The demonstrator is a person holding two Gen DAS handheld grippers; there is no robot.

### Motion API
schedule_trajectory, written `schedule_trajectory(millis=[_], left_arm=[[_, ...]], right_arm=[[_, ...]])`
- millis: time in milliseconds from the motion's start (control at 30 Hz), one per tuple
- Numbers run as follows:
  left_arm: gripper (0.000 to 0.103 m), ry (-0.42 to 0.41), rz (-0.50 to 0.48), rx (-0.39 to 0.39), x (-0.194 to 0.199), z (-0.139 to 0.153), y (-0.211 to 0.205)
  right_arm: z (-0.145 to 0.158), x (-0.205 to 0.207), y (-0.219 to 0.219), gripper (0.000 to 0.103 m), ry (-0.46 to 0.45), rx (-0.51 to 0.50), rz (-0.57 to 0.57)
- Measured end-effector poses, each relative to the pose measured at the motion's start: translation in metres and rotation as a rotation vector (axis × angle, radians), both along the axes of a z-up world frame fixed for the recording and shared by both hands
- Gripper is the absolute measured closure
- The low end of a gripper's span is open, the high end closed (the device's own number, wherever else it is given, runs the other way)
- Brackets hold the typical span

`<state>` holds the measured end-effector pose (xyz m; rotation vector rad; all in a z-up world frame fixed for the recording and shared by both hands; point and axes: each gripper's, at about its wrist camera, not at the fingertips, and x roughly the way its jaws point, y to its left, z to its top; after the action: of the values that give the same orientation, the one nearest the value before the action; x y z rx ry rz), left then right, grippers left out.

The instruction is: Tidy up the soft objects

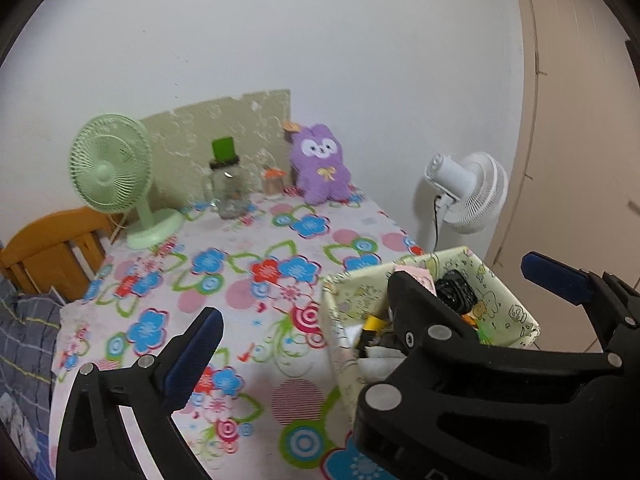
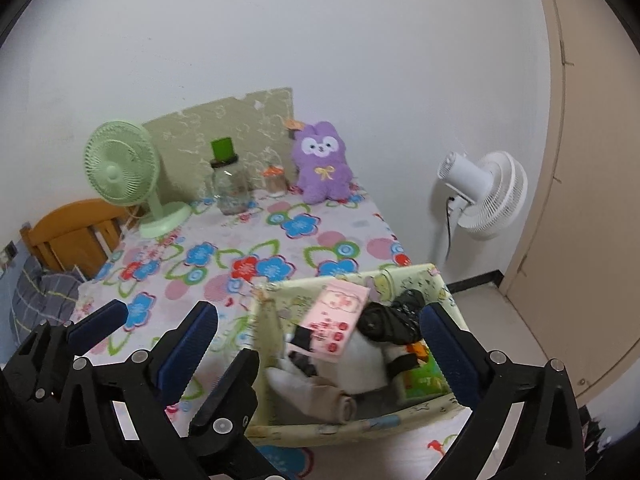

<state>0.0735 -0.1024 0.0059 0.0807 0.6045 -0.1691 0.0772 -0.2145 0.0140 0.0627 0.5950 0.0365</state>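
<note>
Both grippers hang wide open over the flowered table (image 1: 256, 264) and grip nothing. In the left wrist view the left gripper (image 1: 400, 320) fills the bottom of the frame, one blue-padded finger at lower left and the other at far right, with a black arm of the right gripper crossing in front of the box (image 1: 348, 344) at lower right. In the right wrist view the right gripper (image 2: 332, 336) straddles the same box (image 2: 352, 420) in the lower centre, its fingers (image 2: 188, 344) apart from the walls; the left gripper (image 2: 96, 324) shows at lower left, also empty. The box sits at the table's near right corner and holds a pink packet (image 2: 336, 320), a black bundle (image 2: 392, 316), white and beige rolled cloth (image 2: 316, 392) and other small items. A purple plush (image 2: 320, 160) stands upright against the wall in the upper centre, beside a jar (image 2: 230, 188) and a green fan (image 2: 120, 168). A white fan (image 2: 488, 192) stands off the table at right.
</note>
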Motion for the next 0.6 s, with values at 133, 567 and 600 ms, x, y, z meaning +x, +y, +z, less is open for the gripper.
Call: schedule_trajectory(millis=[133,567,600], left_arm=[[0.000,-0.033,0.017,-0.017,-0.011,0.011,0.015],[0.000,-0.105,0.077,-0.027,-0.047,0.032,0.056],[0.000,-0.107,0.085,-0.030,-0.050,0.034,0.060]], right_arm=[[0.012,-0.011,0.013,0.000,-0.036,-0.015,0.015],[0.038,-0.049,0.055,0.000,-0.116,-0.024,0.098],[0.039,-0.051,0.057,0.000,-0.117,-0.017,0.108]])
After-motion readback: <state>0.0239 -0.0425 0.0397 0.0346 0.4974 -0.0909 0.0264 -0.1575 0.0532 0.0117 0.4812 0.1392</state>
